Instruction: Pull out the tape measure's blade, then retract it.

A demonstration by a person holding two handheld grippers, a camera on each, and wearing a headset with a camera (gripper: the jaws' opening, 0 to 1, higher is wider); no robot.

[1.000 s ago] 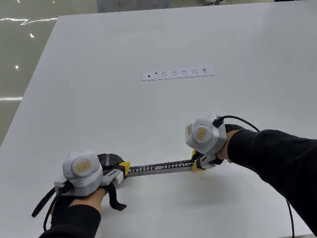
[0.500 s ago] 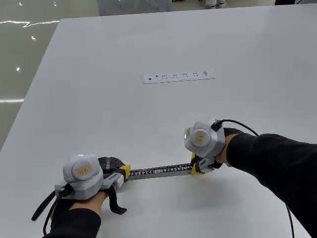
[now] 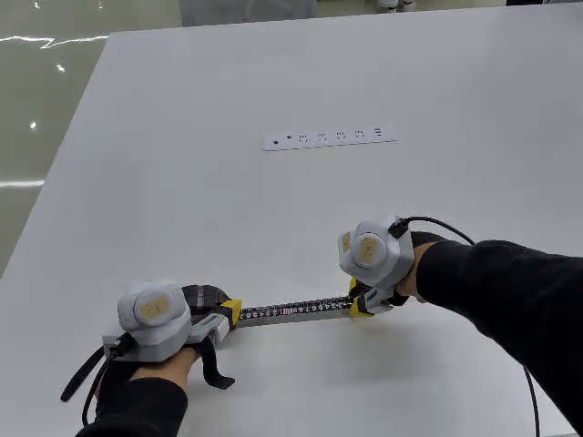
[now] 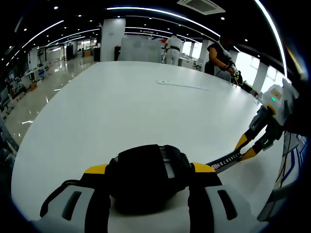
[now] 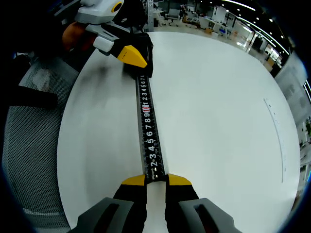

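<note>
The tape measure's case [image 4: 146,187] is clamped between the jaws of the left gripper [image 4: 148,170]. It is seen on the worktop [image 3: 182,137], on the person's side of the power strip [image 3: 330,137] and to its left. The blade [image 5: 147,126] is drawn out flat from the case, and its end is pinched by the closed right gripper [image 5: 155,180], just below the power strip's right end in the head view. For a clean pull, the case should be held firm, and the blade drawn straight along its own line, so that no twist or slip is caused.

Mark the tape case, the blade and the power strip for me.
tape case [image 4: 148,174], left gripper view, black body between the jaws.
blade [image 5: 147,131], right gripper view, numbered middle stretch.
power strip [image 3: 330,137], head view, centre.
</note>
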